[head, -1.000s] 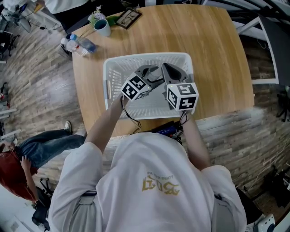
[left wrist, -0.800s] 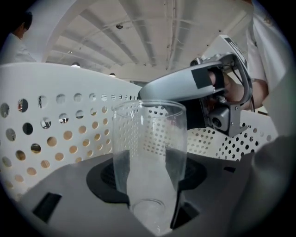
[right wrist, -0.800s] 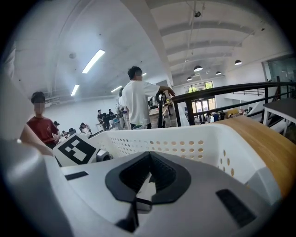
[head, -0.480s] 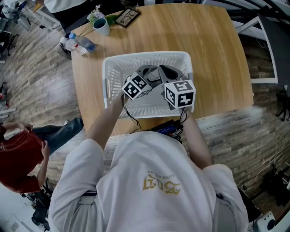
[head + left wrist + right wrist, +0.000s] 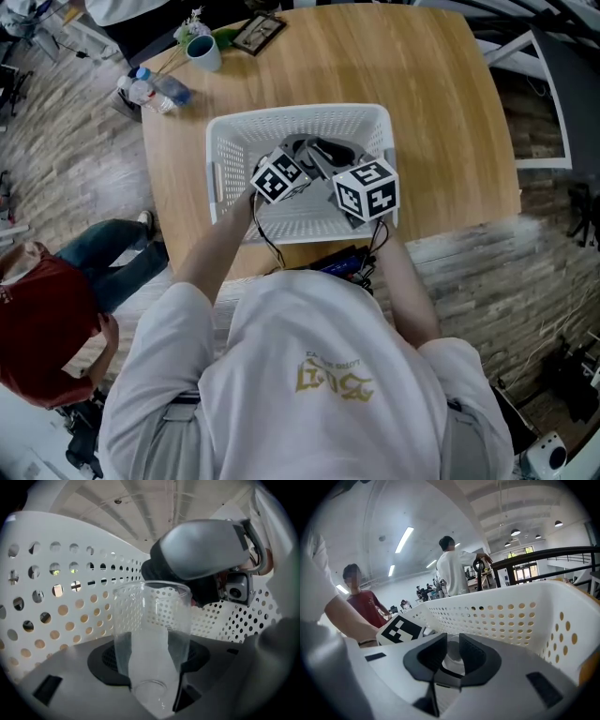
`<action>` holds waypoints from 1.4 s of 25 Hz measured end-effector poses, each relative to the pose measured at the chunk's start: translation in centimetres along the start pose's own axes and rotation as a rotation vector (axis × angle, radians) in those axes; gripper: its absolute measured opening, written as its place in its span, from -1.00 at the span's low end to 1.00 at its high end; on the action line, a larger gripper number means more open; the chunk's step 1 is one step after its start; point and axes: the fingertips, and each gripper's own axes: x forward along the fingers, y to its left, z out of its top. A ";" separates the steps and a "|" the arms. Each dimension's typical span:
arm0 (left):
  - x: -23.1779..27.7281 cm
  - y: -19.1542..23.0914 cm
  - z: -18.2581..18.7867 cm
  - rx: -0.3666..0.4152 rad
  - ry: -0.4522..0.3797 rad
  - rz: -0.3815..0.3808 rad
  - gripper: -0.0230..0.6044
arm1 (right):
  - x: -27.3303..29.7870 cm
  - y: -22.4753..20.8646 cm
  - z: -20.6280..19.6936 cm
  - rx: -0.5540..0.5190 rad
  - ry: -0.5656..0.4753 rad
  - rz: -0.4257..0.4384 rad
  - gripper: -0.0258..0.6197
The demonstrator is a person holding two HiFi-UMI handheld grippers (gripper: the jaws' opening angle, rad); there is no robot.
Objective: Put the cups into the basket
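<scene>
A white perforated basket (image 5: 298, 116) stands on the round wooden table (image 5: 441, 112). Both grippers reach down into it side by side. My left gripper (image 5: 150, 654) is shut on a clear plastic cup (image 5: 152, 616), which stands upright between its pads inside the basket (image 5: 56, 602). My right gripper (image 5: 453, 649) has its jaws drawn close with nothing between them; it points at the basket's far wall (image 5: 511, 616). In the left gripper view the right gripper's grey body (image 5: 201, 555) hangs just behind the cup. In the head view the marker cubes hide the jaws and the cup.
At the table's far left corner are a teal mug (image 5: 203, 52), a picture frame (image 5: 260, 33) and a water bottle (image 5: 155, 89). A person in red (image 5: 37, 319) is on the floor side at left. More people stand beyond the basket (image 5: 454, 569).
Both grippers have sunk a little deeper into the basket, and the right one has swung left toward the other. The person in red has moved along the left side.
</scene>
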 end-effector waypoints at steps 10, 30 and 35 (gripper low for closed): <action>0.4 0.9 -0.7 0.038 0.035 0.061 -0.08 | 0.9 0.6 -1.7 -0.060 0.120 0.062 -0.55; 1.4 1.1 -1.9 0.108 0.084 0.078 -0.07 | 2.2 1.1 -4.1 -0.326 0.362 -0.013 -0.82; 1.1 0.8 -3.4 0.147 0.144 0.068 0.01 | 2.0 0.8 -4.5 -0.405 0.401 -0.055 -0.82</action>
